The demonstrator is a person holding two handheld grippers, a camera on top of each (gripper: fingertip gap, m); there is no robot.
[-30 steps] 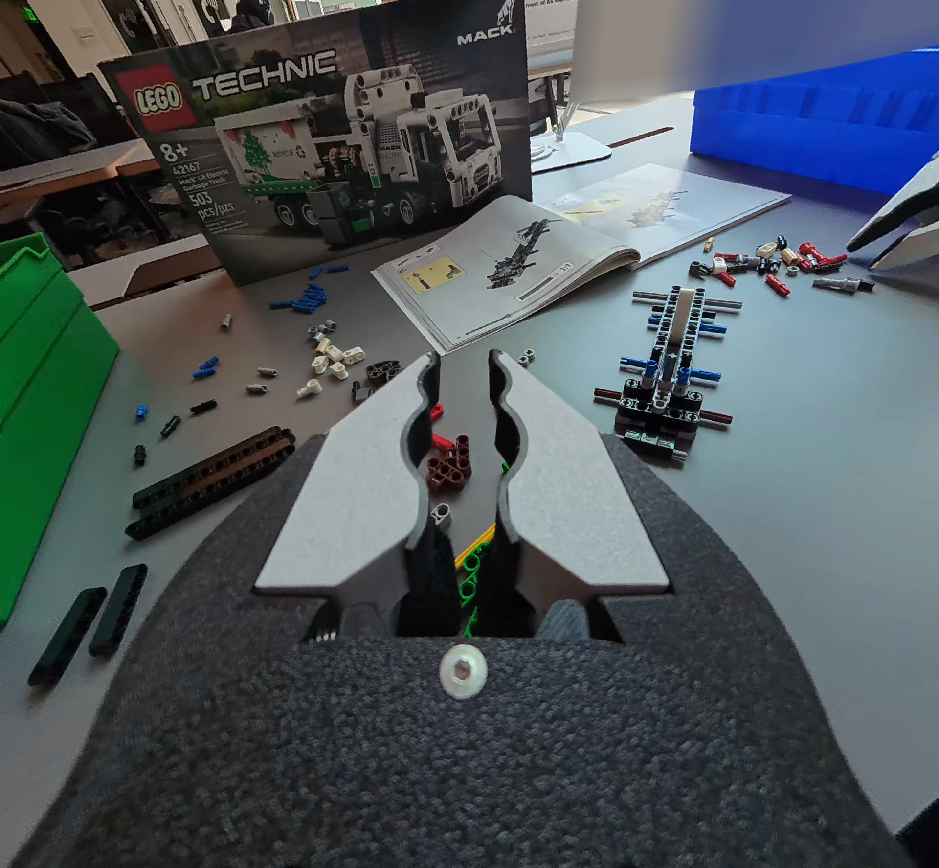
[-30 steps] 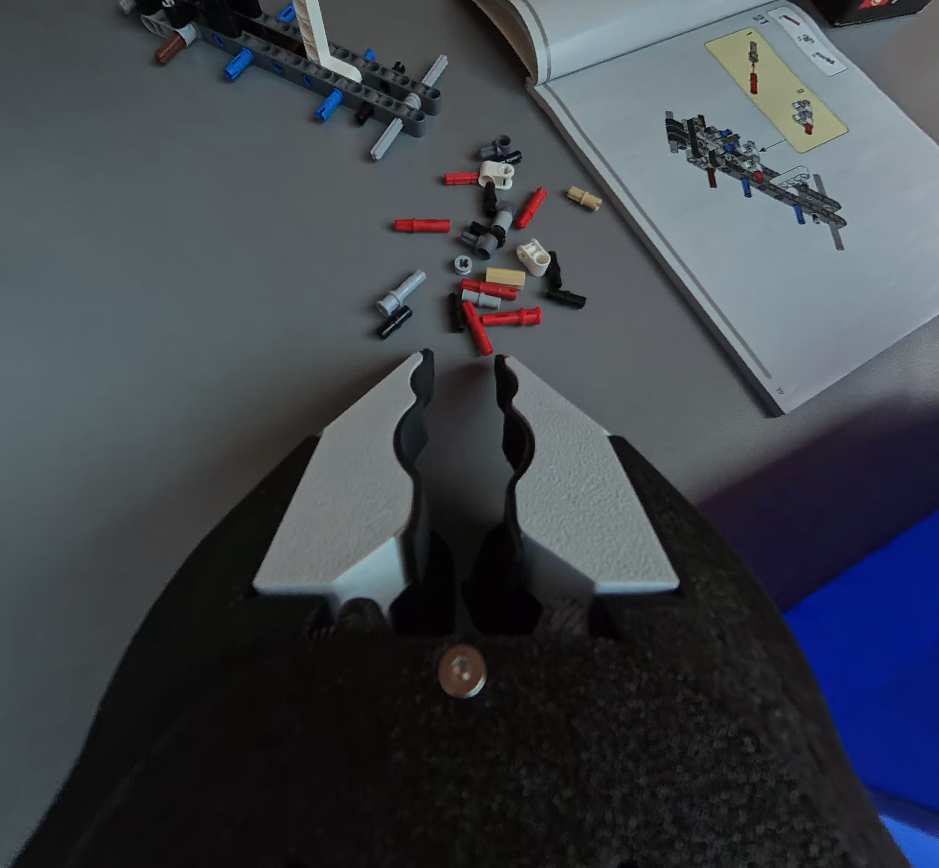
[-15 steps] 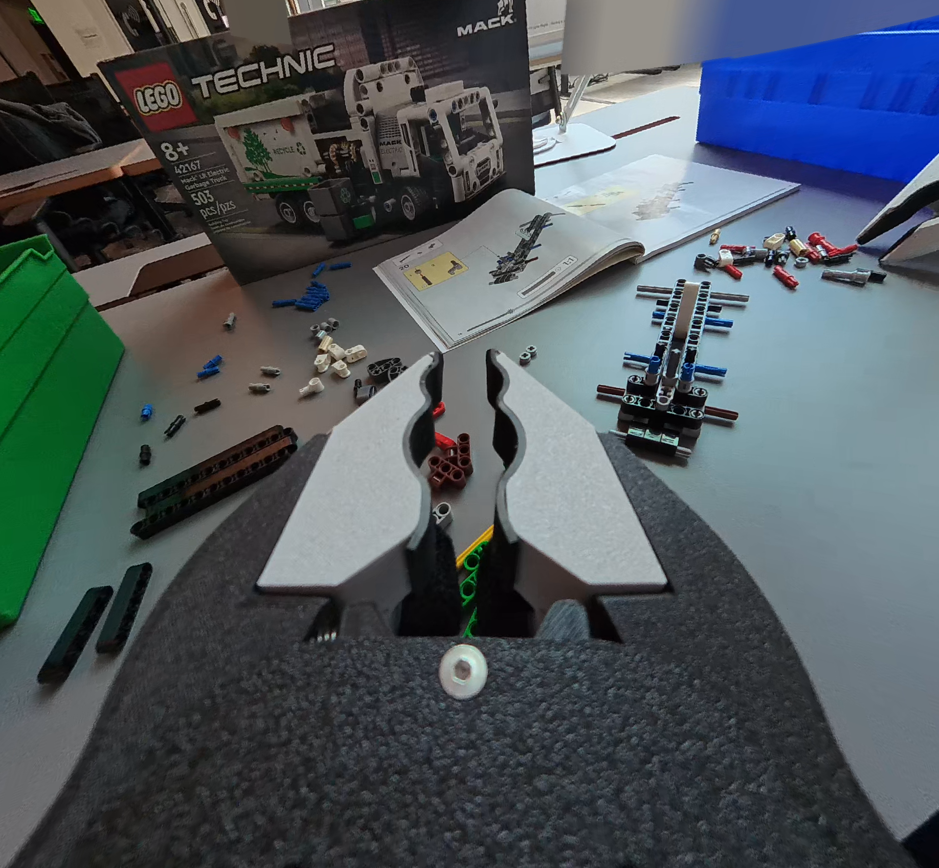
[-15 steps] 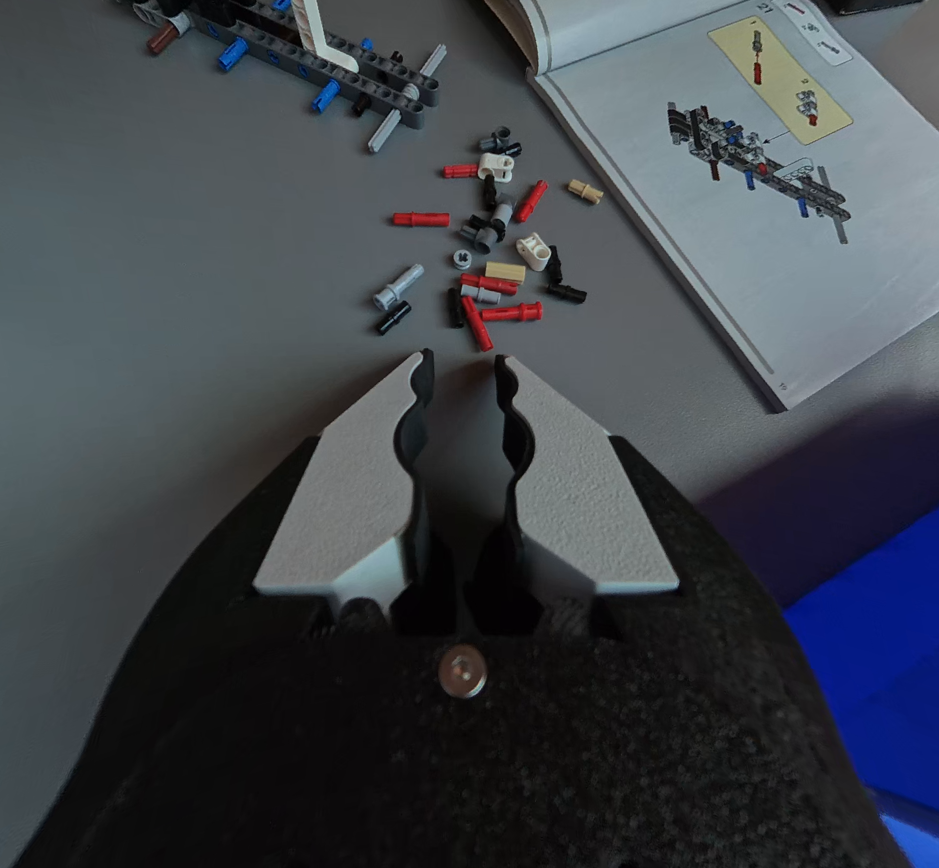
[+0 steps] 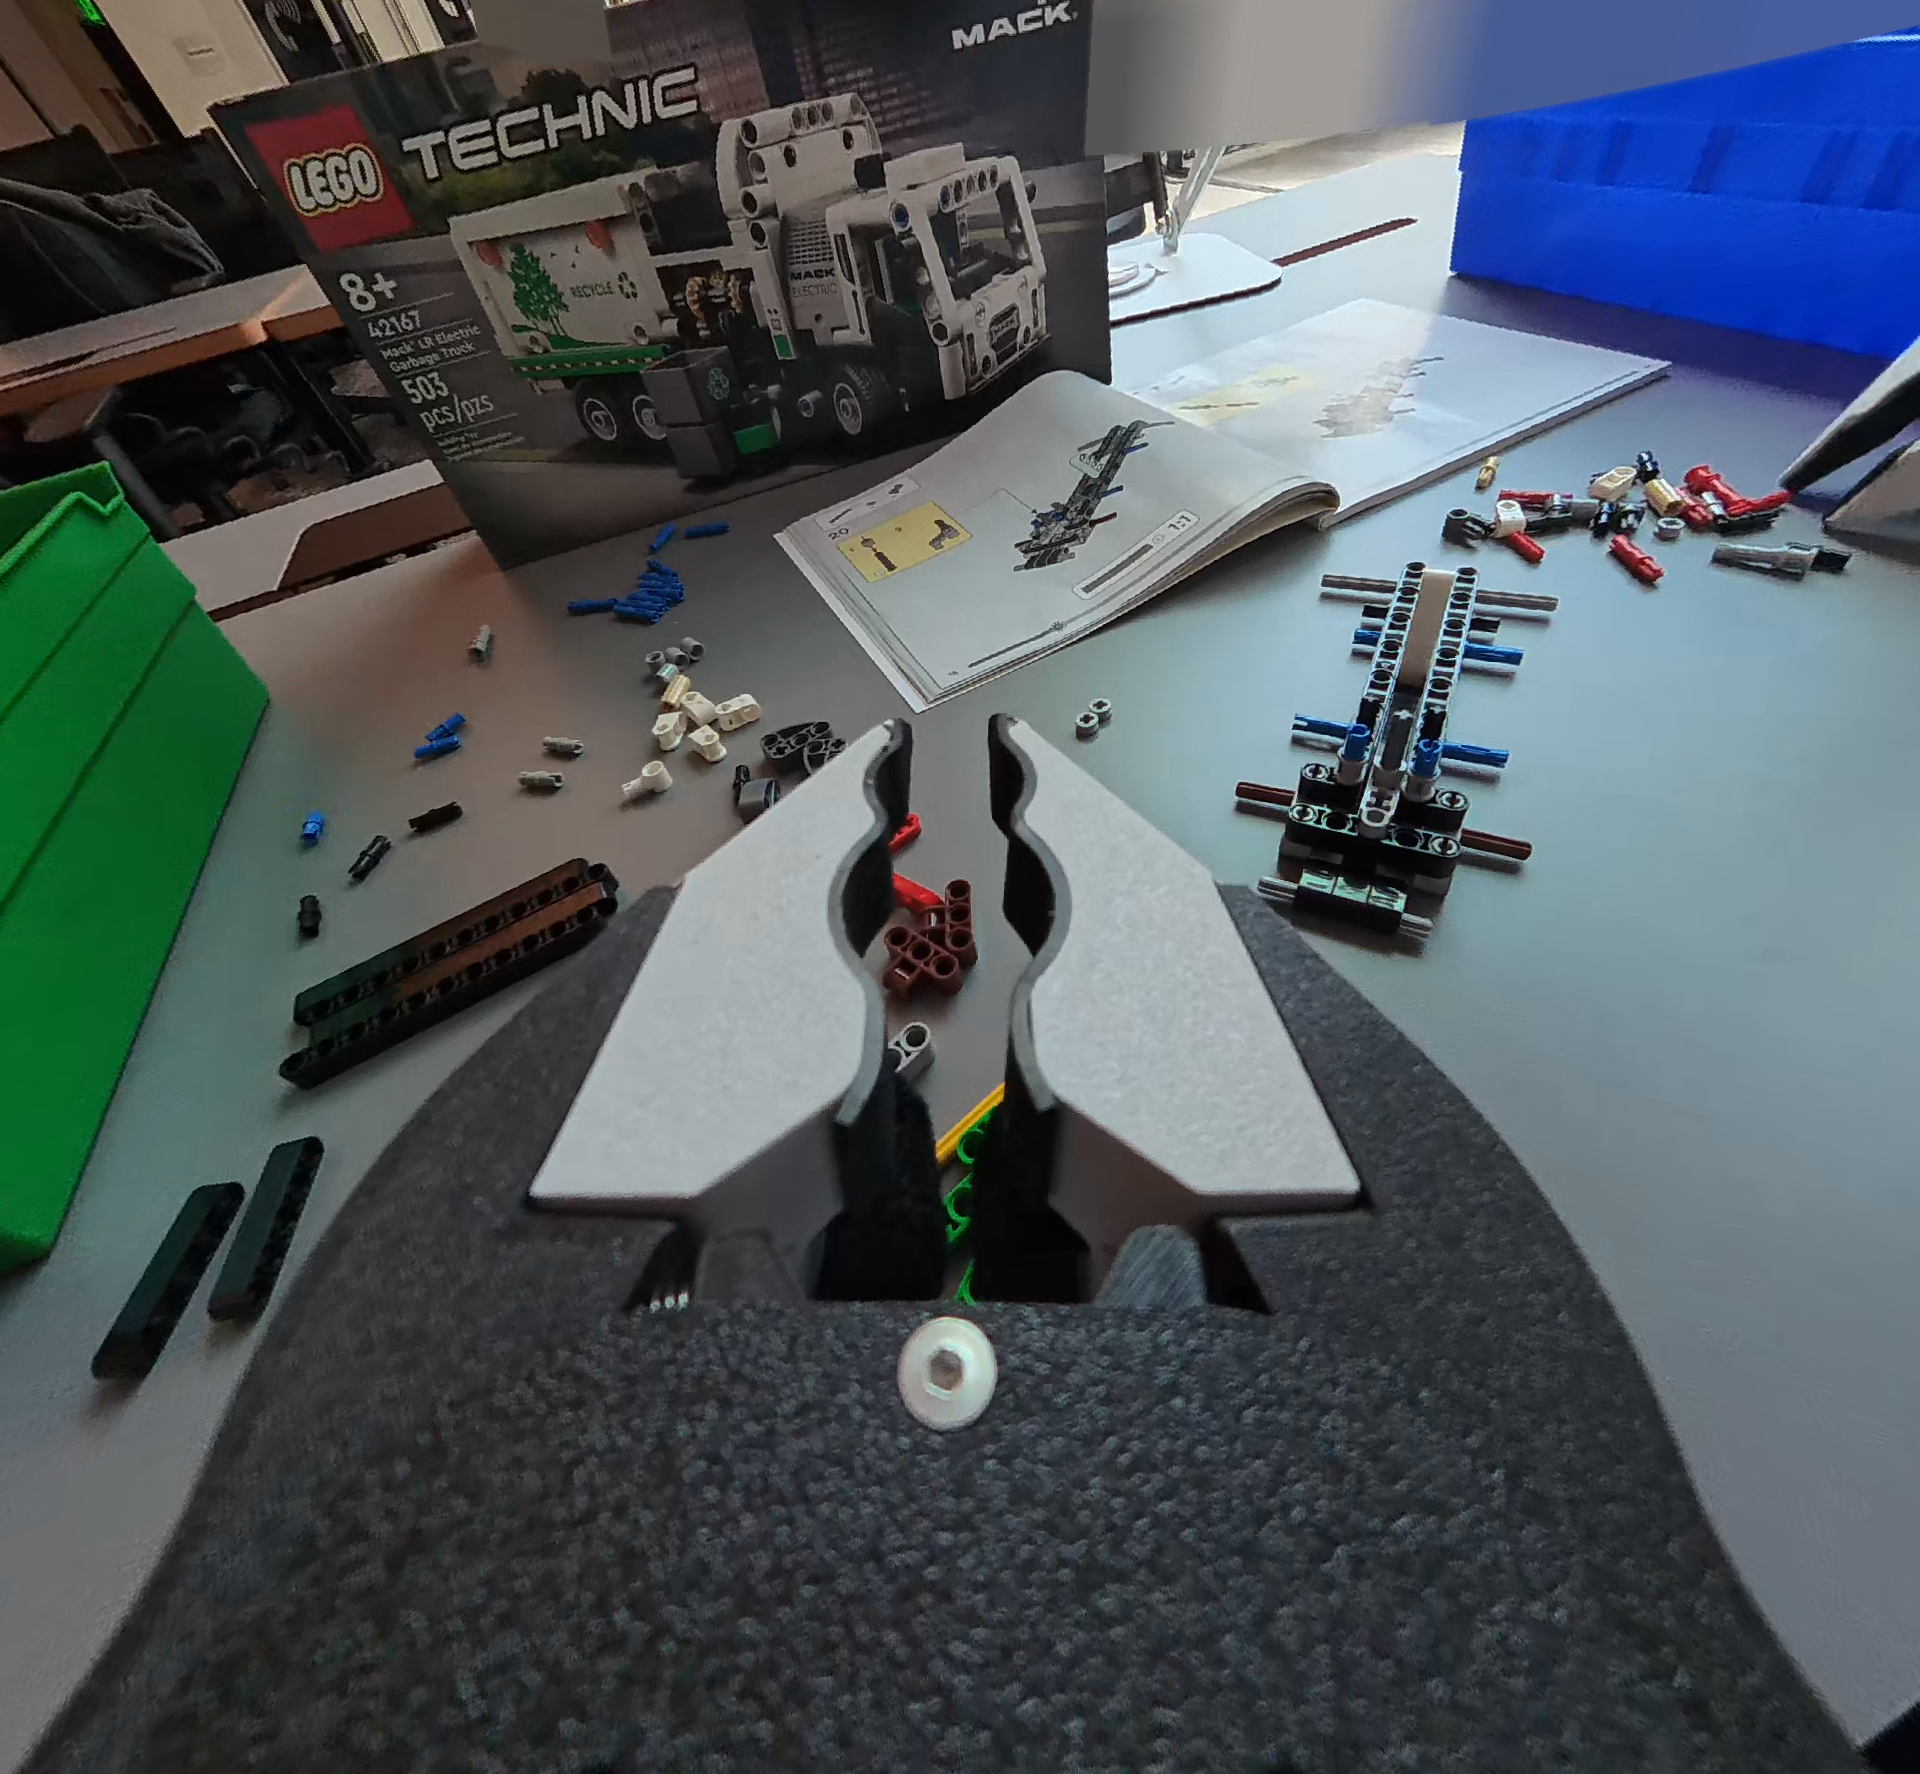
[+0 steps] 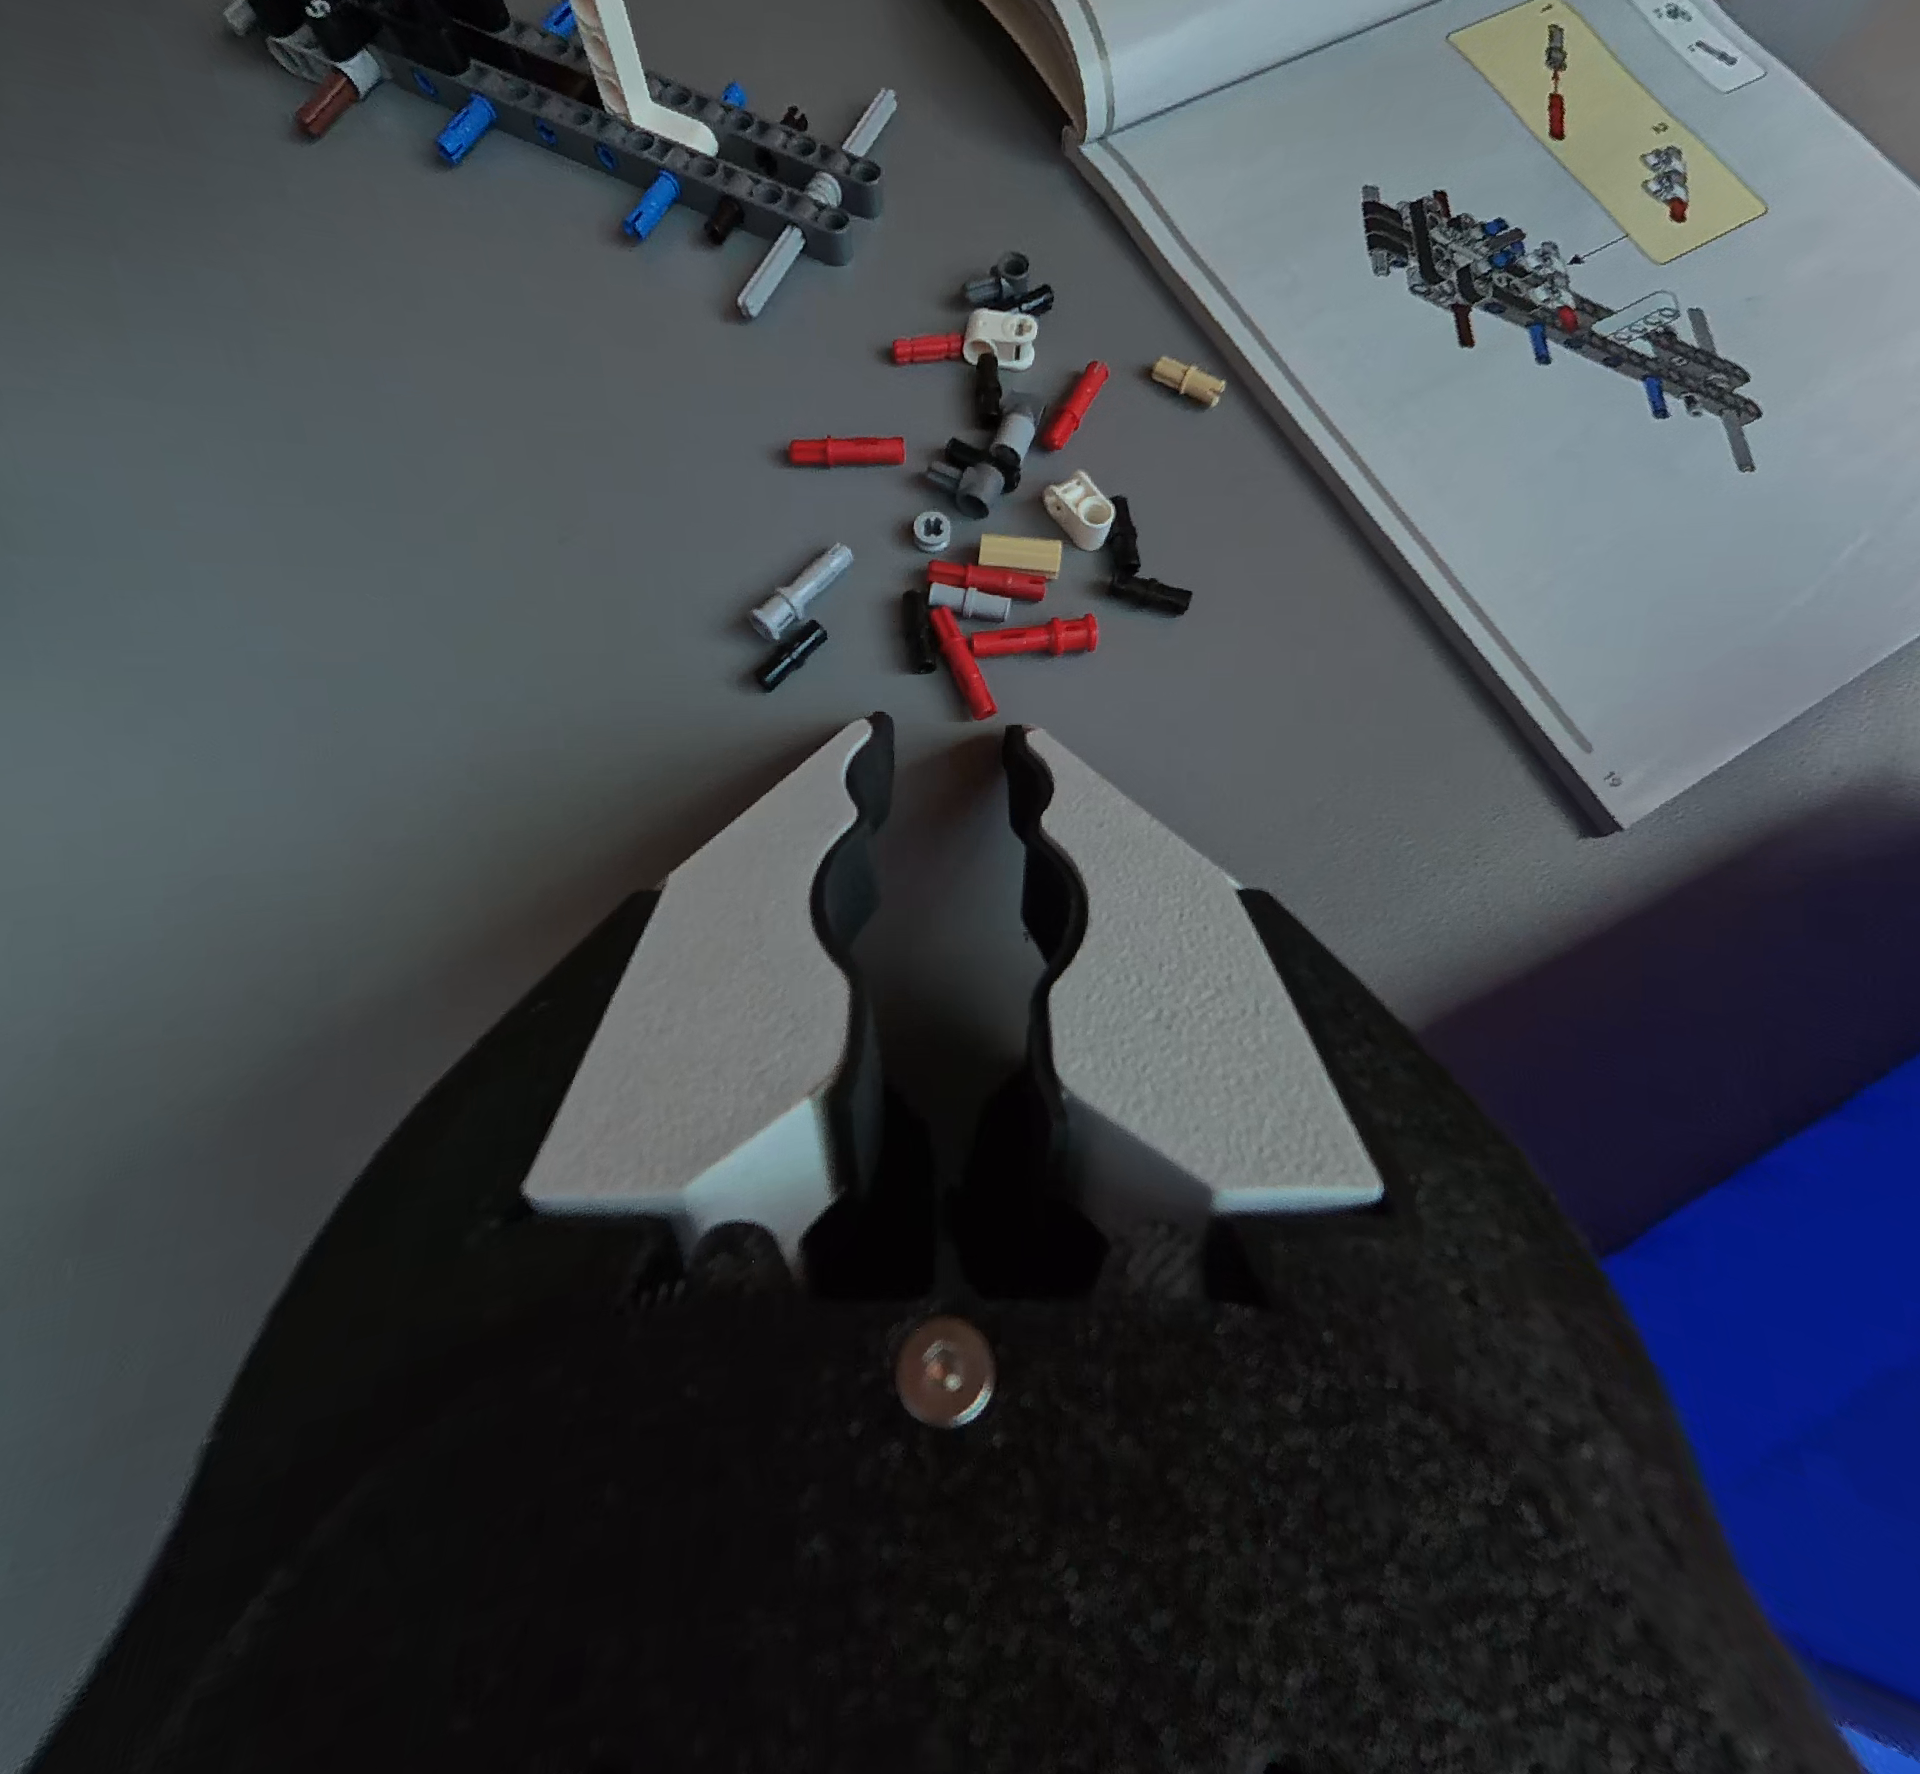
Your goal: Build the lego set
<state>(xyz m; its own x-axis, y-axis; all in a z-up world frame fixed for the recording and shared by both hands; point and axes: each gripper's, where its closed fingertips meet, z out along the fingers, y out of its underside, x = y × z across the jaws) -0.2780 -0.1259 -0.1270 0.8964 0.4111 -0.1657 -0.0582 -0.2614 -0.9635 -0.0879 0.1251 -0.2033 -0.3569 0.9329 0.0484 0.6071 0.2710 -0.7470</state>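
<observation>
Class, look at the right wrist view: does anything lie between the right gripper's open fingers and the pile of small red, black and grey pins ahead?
Nothing visible: only bare grey table separates the right gripper from the pins.

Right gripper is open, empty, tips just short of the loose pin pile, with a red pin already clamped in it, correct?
Not quite. The right wrist view shows the right gripper open with nothing between its jaws; the nearest red pin lies on the grey table just ahead of the tips.
</observation>
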